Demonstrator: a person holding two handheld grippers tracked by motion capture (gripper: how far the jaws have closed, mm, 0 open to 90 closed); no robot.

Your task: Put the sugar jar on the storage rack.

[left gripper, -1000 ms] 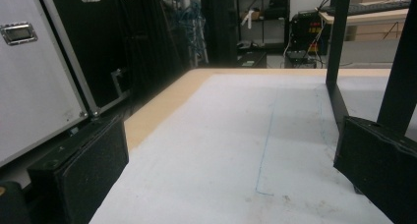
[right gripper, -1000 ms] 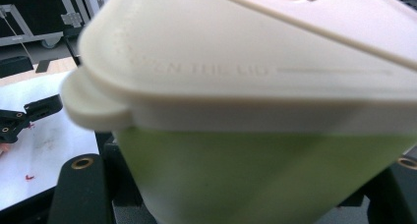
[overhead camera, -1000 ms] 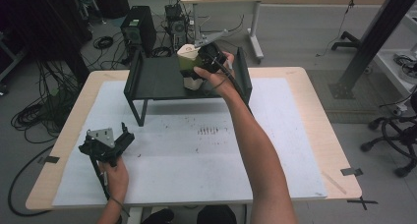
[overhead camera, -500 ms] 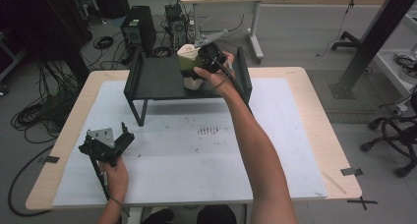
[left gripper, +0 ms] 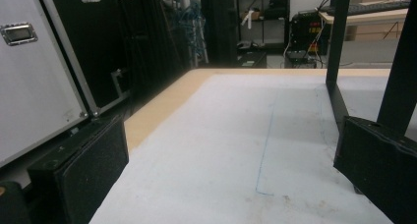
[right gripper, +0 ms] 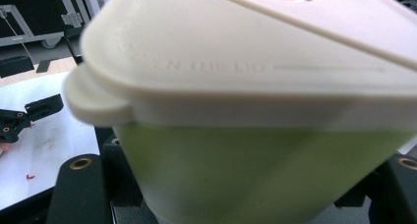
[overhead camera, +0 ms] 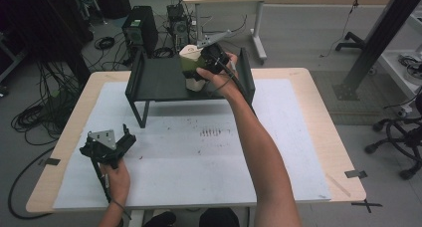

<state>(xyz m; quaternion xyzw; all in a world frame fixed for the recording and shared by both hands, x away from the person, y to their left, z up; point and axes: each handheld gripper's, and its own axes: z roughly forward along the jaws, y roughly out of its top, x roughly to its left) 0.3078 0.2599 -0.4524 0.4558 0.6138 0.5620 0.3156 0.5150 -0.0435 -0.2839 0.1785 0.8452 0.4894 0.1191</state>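
Right gripper (overhead camera: 211, 62) still clamps the green container (overhead camera: 191, 67); nothing has moved.

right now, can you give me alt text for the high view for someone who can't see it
A person's right gripper clamps a green container with a cream lid over a black shelf rack at the far side of a white-covered table. The left gripper rests open near the table's front left, holding nothing.

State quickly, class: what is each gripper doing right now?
Left gripper: open, holding nothing, low over the table.
Right gripper: shut on the green container with the cream lid, at the black shelf.
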